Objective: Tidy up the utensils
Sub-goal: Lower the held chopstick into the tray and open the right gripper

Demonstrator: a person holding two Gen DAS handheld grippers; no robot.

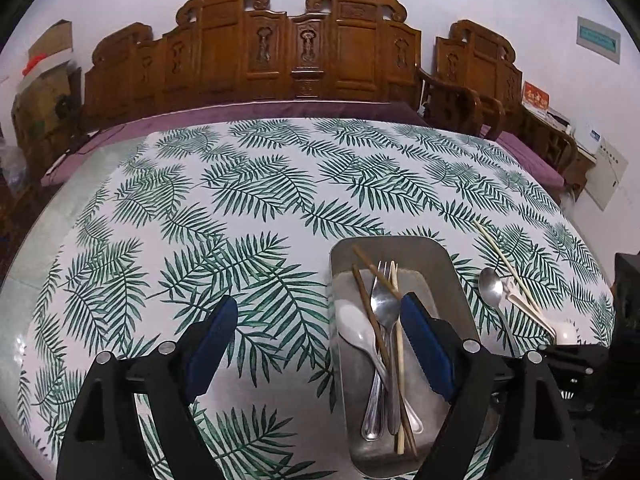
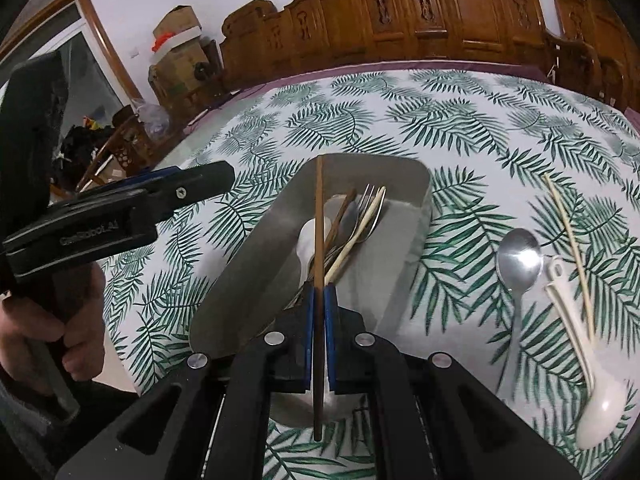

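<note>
Right wrist view: right gripper (image 2: 319, 300) is clamping a brown chopstick (image 2: 319, 216) over the tray (image 2: 416, 184), needing release inside; left gripper (image 1: 316, 320) is hanging released.

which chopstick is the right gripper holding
The dark brown chopstick, clamped in the right gripper over the metal tray; the others lie loose.

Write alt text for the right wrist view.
The right tongs are shut on a brown chopstick, held over a metal tray of mixed utensils on a leaf-print tablecloth. To its right lie a metal spoon, a white spoon and a pale chopstick; the left tongs show at left.
</note>
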